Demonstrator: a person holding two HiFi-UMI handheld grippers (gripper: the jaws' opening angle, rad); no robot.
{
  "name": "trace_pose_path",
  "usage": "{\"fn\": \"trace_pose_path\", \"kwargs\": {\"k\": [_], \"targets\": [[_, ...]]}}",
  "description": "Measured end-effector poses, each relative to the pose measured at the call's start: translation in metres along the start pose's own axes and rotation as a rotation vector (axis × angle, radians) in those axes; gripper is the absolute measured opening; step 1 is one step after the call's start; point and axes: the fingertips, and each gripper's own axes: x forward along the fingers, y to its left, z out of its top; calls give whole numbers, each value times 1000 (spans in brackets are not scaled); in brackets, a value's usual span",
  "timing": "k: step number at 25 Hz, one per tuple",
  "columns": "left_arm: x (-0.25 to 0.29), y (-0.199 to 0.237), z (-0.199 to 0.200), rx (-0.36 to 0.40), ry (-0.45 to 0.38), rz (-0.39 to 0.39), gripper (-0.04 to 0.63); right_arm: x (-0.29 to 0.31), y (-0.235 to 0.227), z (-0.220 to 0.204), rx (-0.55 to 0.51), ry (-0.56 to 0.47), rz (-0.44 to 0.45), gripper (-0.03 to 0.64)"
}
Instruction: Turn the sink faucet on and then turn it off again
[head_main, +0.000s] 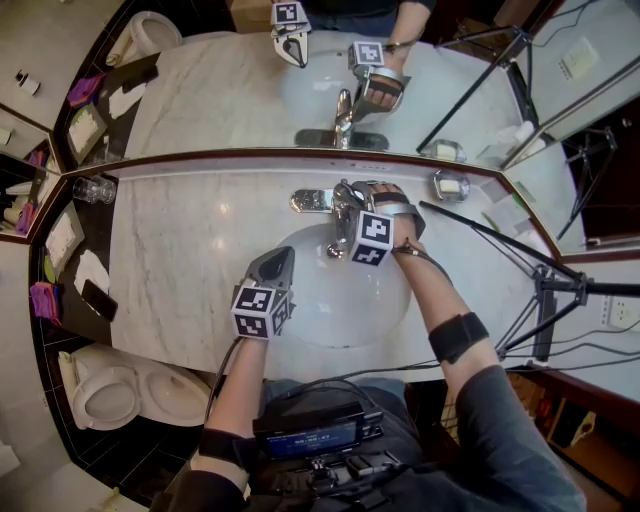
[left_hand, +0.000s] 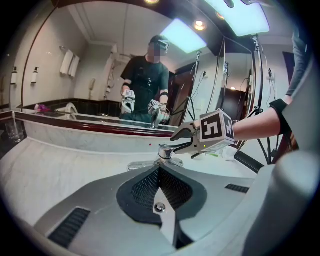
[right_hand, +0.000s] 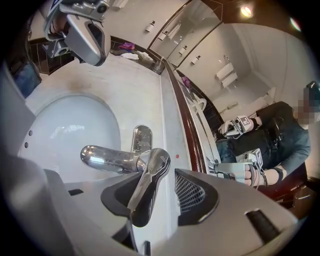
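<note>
The chrome faucet (head_main: 343, 203) stands at the back rim of the white basin (head_main: 340, 310). My right gripper (head_main: 352, 205) is at it, open, its jaws either side of the faucet's lever (right_hand: 150, 175), with a gap to the right pad. The spout (right_hand: 107, 157) points over the bowl, and I see no water stream. In the left gripper view the right gripper (left_hand: 176, 141) reaches over the faucet (left_hand: 167, 151). My left gripper (head_main: 283, 258) hovers over the basin's front left, shut and empty, its pads (left_hand: 150, 187) together, pointing toward the faucet.
A marble counter (head_main: 190, 260) surrounds the basin, with a mirror (head_main: 220, 90) behind. A soap dish (head_main: 450, 185) sits right of the faucet and glasses (head_main: 95, 188) at the far left. A toilet (head_main: 110, 385) is at lower left, a tripod (head_main: 545, 295) at right.
</note>
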Motion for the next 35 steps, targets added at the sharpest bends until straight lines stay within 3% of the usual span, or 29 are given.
{"fn": "trace_pose_path", "kwargs": {"k": [18,30,35], "targets": [[-4,-3,2,-3,-9,7,0,7,-2,5,-67,57,182,207],[-13,0,7,13,-14,31,0,7,-2,1,-103,108,173,210],[-18,0,11,30,-18,35,0,-2,-4,-1,-107,111,125,218]]}}
